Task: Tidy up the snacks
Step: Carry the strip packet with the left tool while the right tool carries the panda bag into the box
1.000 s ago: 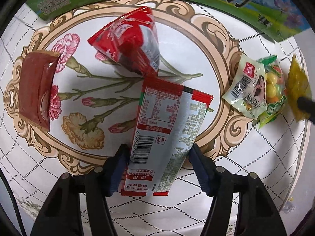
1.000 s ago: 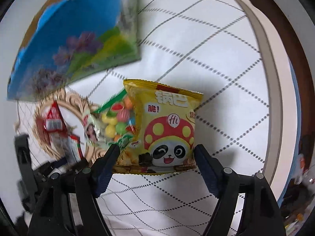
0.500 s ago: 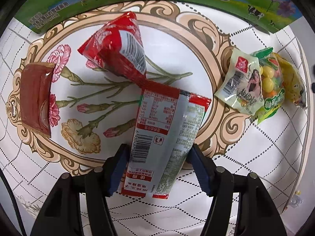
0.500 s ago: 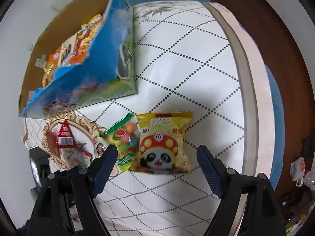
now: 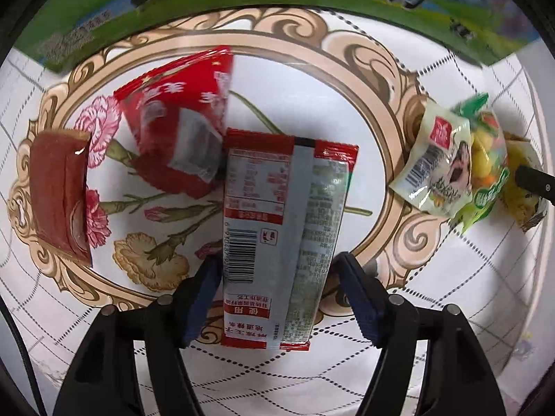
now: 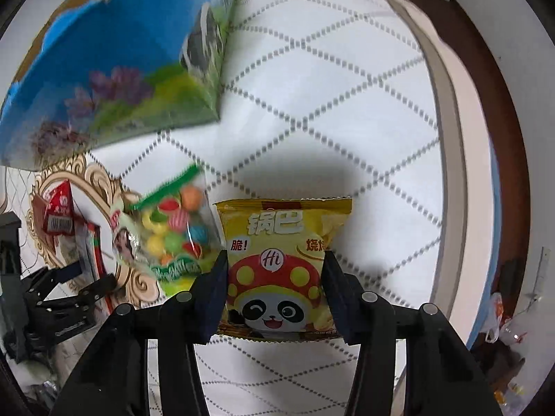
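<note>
A long red-and-grey snack packet lies back side up between the fingers of my left gripper. Those jaws are opening, and a slim gap shows at the right pad. My right gripper is closing on a yellow panda snack packet. Both pads press its sides and pinch it narrower. Left of the panda packet lie a clear candy bag and a pale green packet. A red pouch and a brown packet rest inside the ornate oval print.
An open blue-and-green milk carton box stands at the back, its wall close above the snacks. The white diamond-pattern tablecloth runs to the table's edge on the right, with floor and clutter beyond.
My right gripper came down over the yellow panda packet and closed on its sides. My left gripper's jaws widened around the red-and-grey packet, which now looks flatter.
</note>
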Demonstrator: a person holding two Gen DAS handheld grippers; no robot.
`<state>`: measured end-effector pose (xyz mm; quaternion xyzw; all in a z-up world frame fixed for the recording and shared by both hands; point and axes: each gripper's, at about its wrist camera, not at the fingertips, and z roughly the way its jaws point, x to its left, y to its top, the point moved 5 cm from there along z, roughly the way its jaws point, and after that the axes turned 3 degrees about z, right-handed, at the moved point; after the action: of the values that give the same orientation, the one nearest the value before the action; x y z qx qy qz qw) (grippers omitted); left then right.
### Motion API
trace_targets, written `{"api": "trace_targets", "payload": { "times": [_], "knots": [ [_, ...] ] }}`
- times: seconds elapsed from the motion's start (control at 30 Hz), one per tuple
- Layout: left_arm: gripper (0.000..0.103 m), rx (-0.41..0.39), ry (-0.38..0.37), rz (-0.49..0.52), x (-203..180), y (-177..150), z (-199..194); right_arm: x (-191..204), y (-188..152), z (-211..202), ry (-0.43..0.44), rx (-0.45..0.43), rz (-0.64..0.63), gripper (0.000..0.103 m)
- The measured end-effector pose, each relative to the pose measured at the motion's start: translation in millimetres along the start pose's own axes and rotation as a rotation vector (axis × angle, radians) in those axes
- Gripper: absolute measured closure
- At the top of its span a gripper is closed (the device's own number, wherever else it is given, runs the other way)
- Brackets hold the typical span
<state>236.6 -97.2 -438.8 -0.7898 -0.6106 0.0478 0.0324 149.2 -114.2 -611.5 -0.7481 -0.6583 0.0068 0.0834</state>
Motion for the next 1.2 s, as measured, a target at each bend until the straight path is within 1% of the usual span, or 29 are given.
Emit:
{"api": "trace_targets", "payload": {
  "times": [0.07,0.1,0.13,0.2,0.23,0.3,0.43,0.53,0.57,0.6,0.63,0.73,0.8,0.87,0.97,1.03,1.07,1.1,1.17,1.2],
  "knots": [
    [0.044,-0.024,0.005,-0.013,-2.6,1.7,-3.4,1.2,-2.8,9.1,0.0,0.028,0.005,0.047],
    [0.052,-0.034,0.01,-0.009,-4.1,2.1,-5.6,1.5,-3.5,13.5,0.0,0.033,0.009,0.047],
    [0.055,-0.04,0.012,-0.006,-5.2,0.8,-7.9,1.1,-3.4,16.8,-0.007,0.028,0.011,0.047],
    [0.056,-0.065,0.02,0.0,-8.0,0.3,-16.3,0.0,-3.5,17.3,-0.001,-0.005,0.029,0.048],
    [0.057,-0.076,0.024,0.002,-8.1,-0.6,-23.8,-0.2,-4.4,14.3,0.011,-0.024,0.04,0.051],
    [0.057,-0.092,0.016,0.004,-5.5,-8.8,-38.3,-1.7,-7.3,5.4,0.029,-0.059,0.054,0.053],
    [0.057,-0.13,-0.042,0.013,-8.3,-16.0,-70.4,1.0,-15.7,-26.0,0.093,-0.118,0.079,0.054],
    [0.057,-0.172,-0.125,0.002,-8.9,-11.6,-109.1,8.1,-19.0,-56.7,0.148,-0.167,0.084,0.054],
    [0.057,-0.188,-0.151,-0.001,-9.2,-8.2,-123.3,13.0,-18.9,-73.1,0.173,-0.195,0.083,0.054],
    [0.057,-0.205,-0.175,-0.006,-9.2,-3.2,-137.6,12.3,-12.5,-82.0,0.191,-0.21,0.083,0.054],
    [0.057,-0.23,-0.204,-0.015,-8.1,3.9,-155.1,19.4,-9.5,-94.7,0.216,-0.232,0.084,0.054],
    [0.057,-0.289,-0.258,-0.029,-0.7,26.8,-198.3,40.5,5.7,-136.0,0.283,-0.301,0.071,0.054],
    [0.057,-0.315,-0.271,-0.037,7.9,48.2,-219.1,50.0,24.5,-156.4,0.32,-0.324,0.063,0.054],
    [0.057,-0.345,-0.256,-0.055,25.6,70.9,-236.7,63.7,44.5,-170.9,0.342,-0.349,0.056,0.054],
    [0.057,-0.362,-0.202,-0.09,49.8,105.7,-243.4,74.9,84.7,-178.5,0.344,-0.364,0.047,0.054],
    [0.057,-0.335,-0.182,-0.125,67.4,126.3,-234.1,76.4,103.7,-175.3,0.334,-0.354,0.048,0.054],
    [0.057,-0.311,-0.173,-0.142,78.4,139.9,-225.7,79.9,119.1,-169.7,0.329,-0.341,0.053,0.054],
    [0.057,-0.289,-0.157,-0.152,87.0,150.6,-219.3,83.4,126.9,-166.1,0.325,-0.33,0.054,0.054],
    [0.057,-0.26,-0.122,-0.173,104.0,162.4,-208.3,88.2,149.1,-152.4,0.313,-0.297,0.063,0.054],
    [0.057,-0.249,-0.109,-0.182,111.8,162.3,-207.2,90.4,158.8,-146.0,0.306,-0.282,0.068,0.054]
  ]
}}
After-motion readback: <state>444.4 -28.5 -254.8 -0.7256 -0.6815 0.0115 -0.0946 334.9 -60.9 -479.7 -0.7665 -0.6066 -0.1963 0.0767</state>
